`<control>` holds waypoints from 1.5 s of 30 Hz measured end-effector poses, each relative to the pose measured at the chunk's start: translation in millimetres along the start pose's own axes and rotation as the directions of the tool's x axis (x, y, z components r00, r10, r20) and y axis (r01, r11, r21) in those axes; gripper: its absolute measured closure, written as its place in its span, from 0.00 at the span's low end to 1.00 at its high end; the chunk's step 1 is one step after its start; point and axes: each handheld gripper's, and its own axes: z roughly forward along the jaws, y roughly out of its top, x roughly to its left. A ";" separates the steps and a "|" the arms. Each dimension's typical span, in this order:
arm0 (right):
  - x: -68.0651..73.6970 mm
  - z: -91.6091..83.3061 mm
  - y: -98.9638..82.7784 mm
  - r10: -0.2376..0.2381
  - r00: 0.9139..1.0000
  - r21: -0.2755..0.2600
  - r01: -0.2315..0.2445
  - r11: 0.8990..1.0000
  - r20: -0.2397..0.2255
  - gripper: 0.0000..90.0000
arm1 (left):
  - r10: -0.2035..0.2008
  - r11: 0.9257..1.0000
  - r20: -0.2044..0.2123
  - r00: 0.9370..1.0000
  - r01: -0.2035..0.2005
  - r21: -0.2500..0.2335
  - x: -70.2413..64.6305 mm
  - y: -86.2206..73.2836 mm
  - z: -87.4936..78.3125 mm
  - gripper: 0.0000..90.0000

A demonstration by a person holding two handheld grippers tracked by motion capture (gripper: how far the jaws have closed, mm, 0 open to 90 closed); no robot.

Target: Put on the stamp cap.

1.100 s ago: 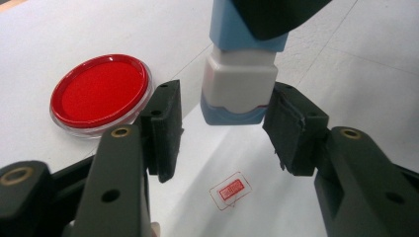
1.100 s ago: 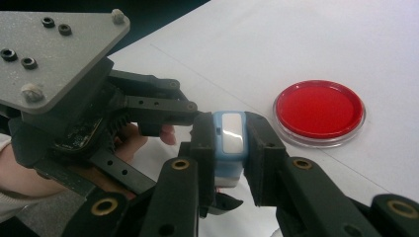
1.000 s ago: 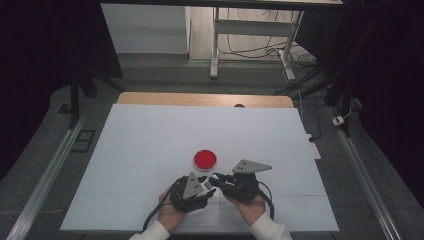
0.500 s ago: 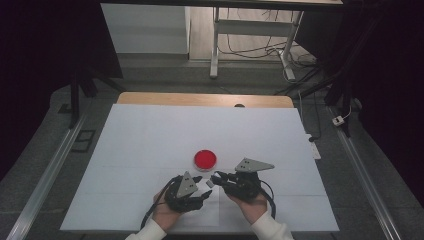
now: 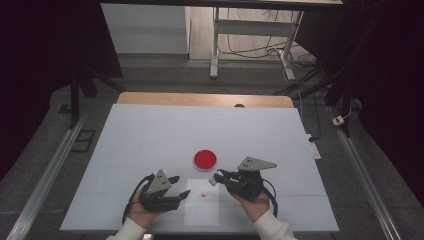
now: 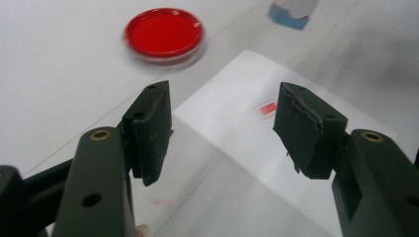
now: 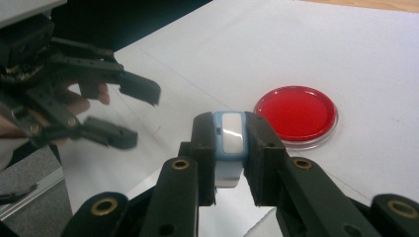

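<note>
A red-filled petri dish (image 5: 205, 159) (image 6: 164, 33) (image 7: 295, 114) sits mid-table. Just in front of it lies a white sheet (image 5: 202, 207) (image 6: 276, 153) bearing a small red mark (image 5: 203, 194) (image 6: 267, 108). My right gripper (image 5: 219, 178) (image 7: 230, 148) is shut on a small light-blue and white object (image 5: 214, 180) (image 7: 230, 133) (image 6: 291, 12), held above the sheet's far right corner. My left gripper (image 5: 181, 186) (image 6: 225, 131) (image 7: 131, 113) hovers at the sheet's left edge. Its jaws have just been opening and nothing is between them.
The table (image 5: 150, 135) is covered in white, with a wooden edge (image 5: 200, 99) at the far side. A metal frame (image 5: 215, 45) and cables stand on the floor beyond. The person's hands and white sleeves come in from the near edge.
My left gripper has drawn away to the left from the right gripper and its jaws have spread. More of the white sheet is uncovered. The right gripper has stayed put.
</note>
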 end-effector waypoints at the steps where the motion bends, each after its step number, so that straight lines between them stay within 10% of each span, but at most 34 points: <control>1: -0.4 -0.2 0.0 -0.002 1.000 0.001 0.002 1.000 0.001 0.83 | -0.007 1.000 -0.005 1.000 0.007 0.002 2.3 -1.8 -2.4 0.43; 23: -12.2 -8.2 3.9 -0.035 0.999 -0.023 0.036 0.999 0.041 0.83 | -0.091 0.996 -0.079 0.993 0.091 0.000 33.1 -33.4 -42.7 0.42; 45: -19.6 -15.3 10.4 -0.061 0.995 -0.047 0.065 0.997 0.073 0.83 | -0.099 0.995 -0.077 0.992 0.099 0.003 36.3 -33.3 -40.5 0.42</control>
